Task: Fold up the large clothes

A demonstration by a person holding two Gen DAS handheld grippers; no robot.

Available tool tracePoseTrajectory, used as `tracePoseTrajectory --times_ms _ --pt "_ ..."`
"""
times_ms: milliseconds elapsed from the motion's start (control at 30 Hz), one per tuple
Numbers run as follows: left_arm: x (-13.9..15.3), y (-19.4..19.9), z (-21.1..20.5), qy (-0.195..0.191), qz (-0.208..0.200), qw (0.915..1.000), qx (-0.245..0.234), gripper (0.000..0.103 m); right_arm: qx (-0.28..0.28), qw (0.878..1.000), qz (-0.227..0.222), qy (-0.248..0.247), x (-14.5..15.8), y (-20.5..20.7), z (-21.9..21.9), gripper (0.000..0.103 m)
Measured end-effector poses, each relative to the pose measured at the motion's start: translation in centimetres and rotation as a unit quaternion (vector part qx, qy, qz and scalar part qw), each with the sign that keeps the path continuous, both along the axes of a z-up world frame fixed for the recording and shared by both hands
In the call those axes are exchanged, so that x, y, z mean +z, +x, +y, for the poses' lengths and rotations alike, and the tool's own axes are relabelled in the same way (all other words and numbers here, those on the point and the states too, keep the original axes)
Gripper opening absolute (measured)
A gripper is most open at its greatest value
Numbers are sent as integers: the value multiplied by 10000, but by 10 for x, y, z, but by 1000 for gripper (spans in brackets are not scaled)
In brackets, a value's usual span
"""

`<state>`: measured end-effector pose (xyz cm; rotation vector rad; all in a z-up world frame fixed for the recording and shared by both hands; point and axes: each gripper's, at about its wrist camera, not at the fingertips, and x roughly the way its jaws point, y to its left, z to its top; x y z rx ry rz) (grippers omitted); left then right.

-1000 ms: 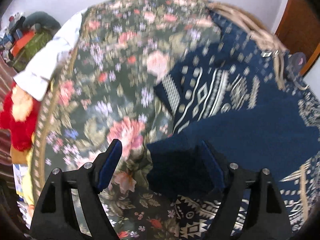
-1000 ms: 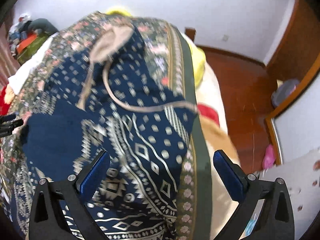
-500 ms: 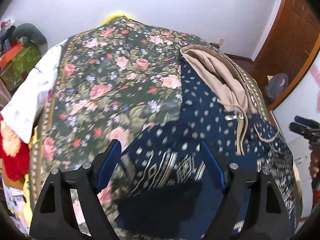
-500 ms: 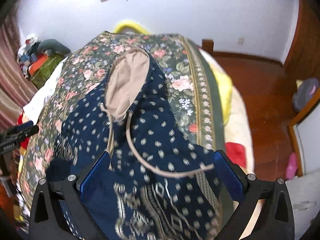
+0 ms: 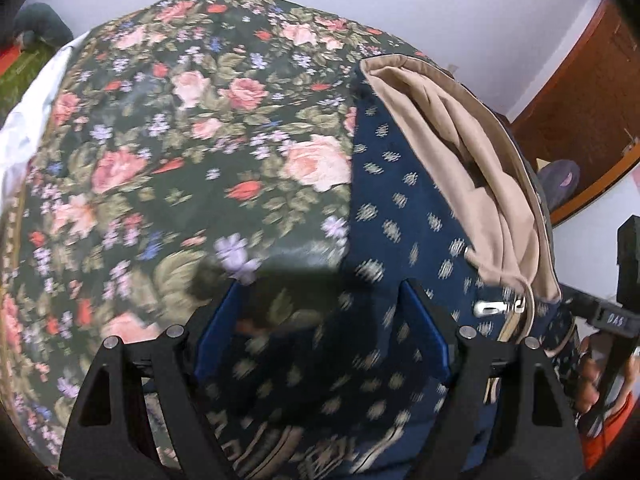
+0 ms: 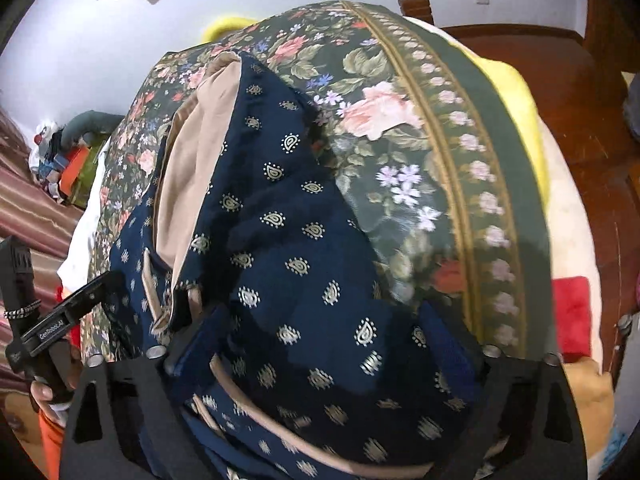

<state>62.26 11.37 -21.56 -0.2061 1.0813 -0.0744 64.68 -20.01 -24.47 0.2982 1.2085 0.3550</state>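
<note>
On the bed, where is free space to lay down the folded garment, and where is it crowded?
The bare floral bedspread left of the navy patterned garment is free, up to the white cloth at its edge. A narrower strip lies between the garment and the bedspread's border band. The navy garment with its beige lining crowds the middle.

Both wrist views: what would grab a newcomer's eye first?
The navy patterned garment with its beige lining lies along the right side of the floral bedspread. Both grippers hang open over it, left gripper at its left edge, right gripper over its middle.
</note>
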Motion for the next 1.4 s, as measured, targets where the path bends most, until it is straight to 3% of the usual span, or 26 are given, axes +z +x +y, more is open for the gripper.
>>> tracePoseTrajectory --times_ms 100,167,200,267,333,400,467,667,833,1100,1200,1233,1333,1400 --pt "1 6 -12 110 -227 9997 -27 79 59 9999 -153 19 -1 2 9 77" --pt "3 7 -23 244 -385 9989 -101 74 121 9997 -190 87 -1 2 14 62" --pt "3 7 -27 328 -423 9985 -131 68 163 9996 -209 104 -1 3 16 59" --pt "4 6 -39 613 -518 9963 -293 55 289 9992 -273 90 1 1 21 40" --pt "8 1 -51 904 -628 9926 -518 22 429 9982 -418 -4 6 -5 25 31" --pt "14 -6 -60 1155 -705 9884 -688 11 593 9966 -566 -41 13 -13 27 24" --pt "25 -18 -62 1244 -833 9856 -786 8 694 9949 -725 -49 24 -25 26 22" --pt "61 -63 -39 705 -866 9895 -914 7 903 9909 -987 138 59 -64 16 21" --pt "67 -113 -34 337 -606 9898 -1243 7 1220 9883 -908 94 69 -114 16 21" --pt "16 -181 -42 684 78 9876 -1412 7 1607 9797 -930 -755 60 -190 23 24" --pt "-11 -197 -44 843 275 9875 -1302 16 1660 9723 -1121 -1208 59 -200 28 28" --pt "-17 -201 -44 878 289 9876 -1269 17 1622 9697 -1173 -1399 56 -203 30 34" --pt "-24 -216 -49 1071 77 9870 -1195 18 1394 9592 -1362 -2048 47 -203 34 66" --pt "-24 -219 -50 1113 79 9872 -1140 19 1379 9582 -1395 -2084 42 -205 32 66"
